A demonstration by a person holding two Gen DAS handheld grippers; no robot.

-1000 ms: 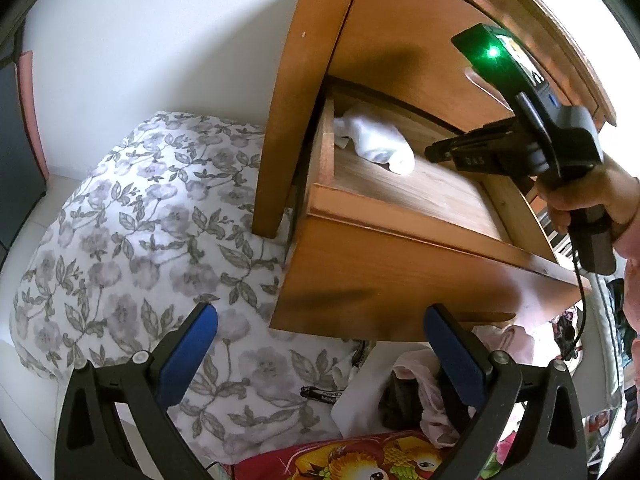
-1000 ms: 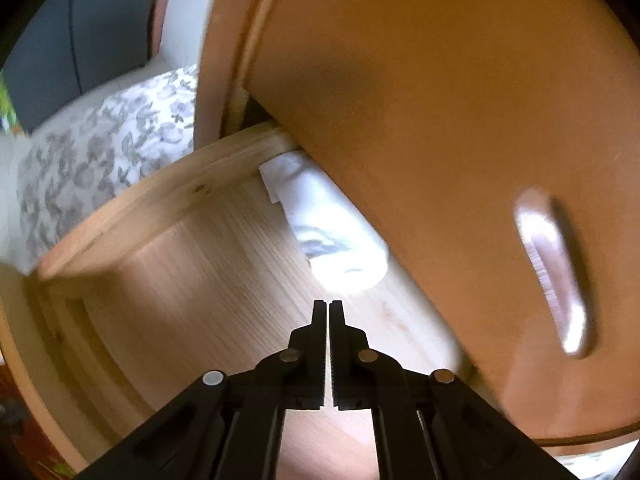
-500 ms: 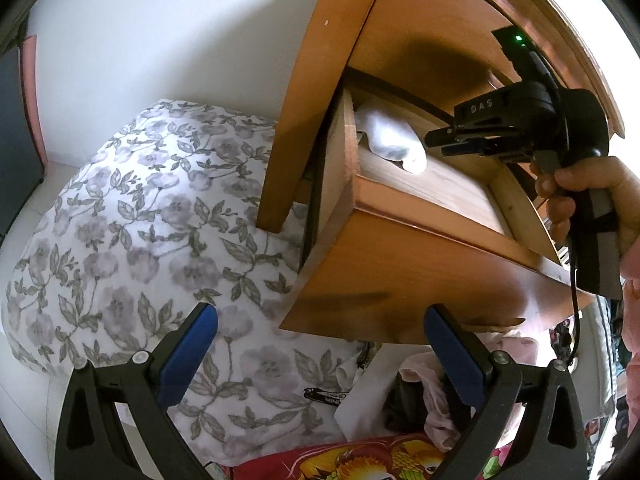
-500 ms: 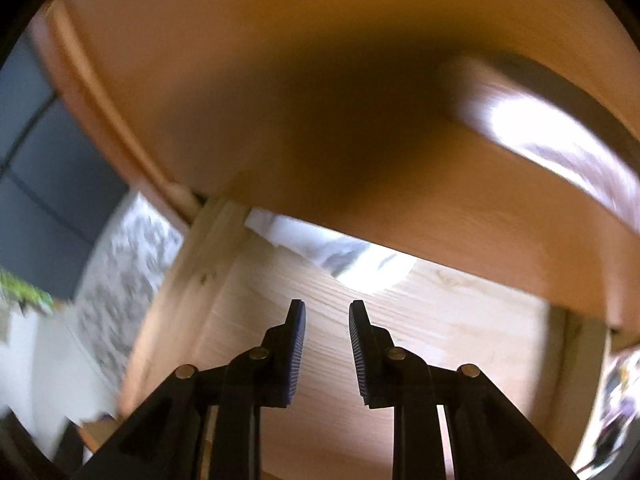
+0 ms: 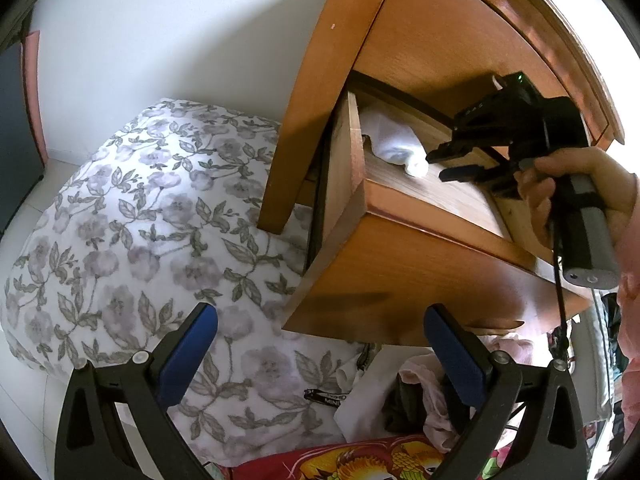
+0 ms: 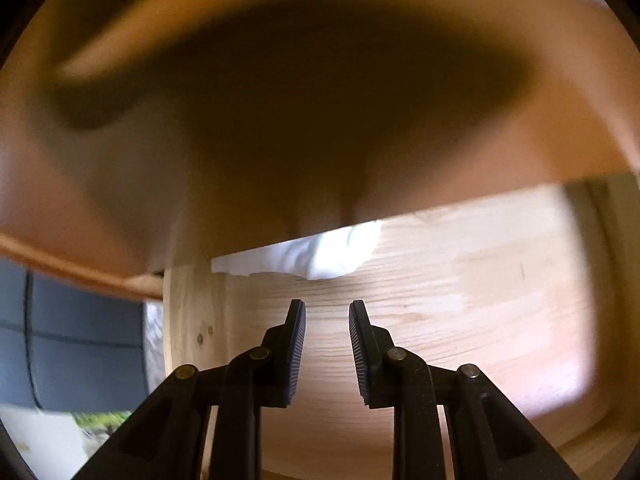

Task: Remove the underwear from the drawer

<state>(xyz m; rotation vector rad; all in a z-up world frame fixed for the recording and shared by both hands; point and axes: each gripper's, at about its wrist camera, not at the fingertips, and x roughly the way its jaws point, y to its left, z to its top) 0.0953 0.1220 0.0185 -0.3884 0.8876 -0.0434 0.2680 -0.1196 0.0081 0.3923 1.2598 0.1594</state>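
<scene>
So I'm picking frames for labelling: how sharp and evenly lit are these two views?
Left wrist view: sharp, fisheye-bent, the drawer and white underwear clear, some glare at the upper right edge. Right wrist view: motion-blurred, a big dark shadow on the wood above, underwear smeared, only the right gripper crisp.

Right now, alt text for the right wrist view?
The right gripper, jaws slightly apart and empty, points into an open wooden drawer at white underwear lying at the back, partly under the cabinet front above.
</scene>
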